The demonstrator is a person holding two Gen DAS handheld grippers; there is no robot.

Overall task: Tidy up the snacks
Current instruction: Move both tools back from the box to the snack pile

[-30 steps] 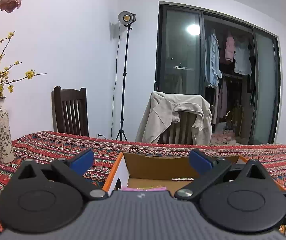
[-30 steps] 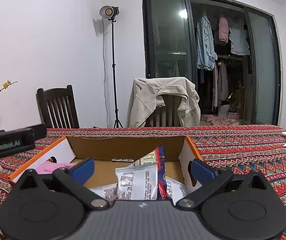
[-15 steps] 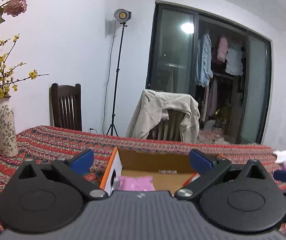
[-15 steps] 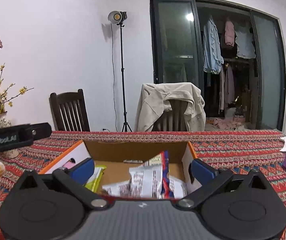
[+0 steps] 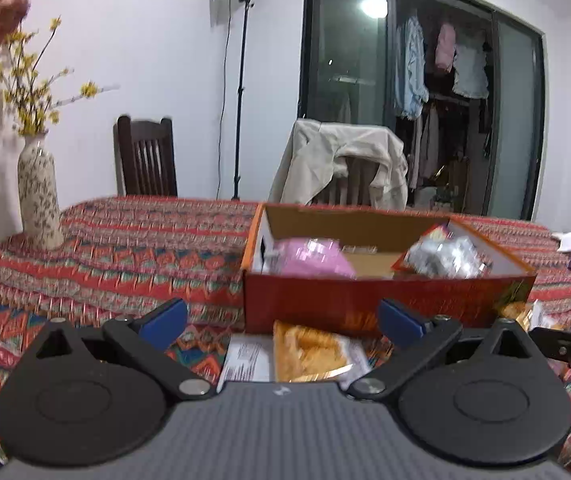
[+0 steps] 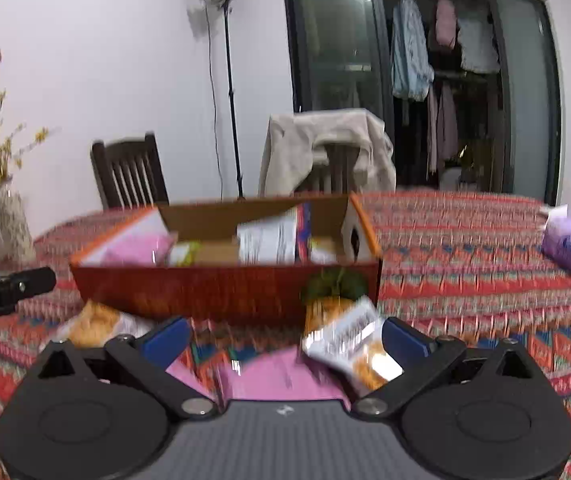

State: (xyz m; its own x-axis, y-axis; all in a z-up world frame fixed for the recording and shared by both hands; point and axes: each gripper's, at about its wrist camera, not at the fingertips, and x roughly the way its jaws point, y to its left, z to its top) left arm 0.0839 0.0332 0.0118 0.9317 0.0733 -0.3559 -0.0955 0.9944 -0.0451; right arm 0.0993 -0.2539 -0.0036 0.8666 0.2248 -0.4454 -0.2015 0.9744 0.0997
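"GenRobot.AI"-type lettering, partly cut, on left gripper (image 6: pixel 9 292)

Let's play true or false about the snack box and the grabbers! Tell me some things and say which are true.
1. The left gripper is wide open and holds nothing. True.
2. The orange box is completely empty. False: a pink packet and a silvery packet lie inside it.
3. An orange snack packet lies on the tablecloth in front of the box. True.
4. The right gripper is squeezing a packet. False: its jaws are spread and grip nothing.
5. The vase stands inside the box. False: it stands on the tablecloth, far to the box's left.
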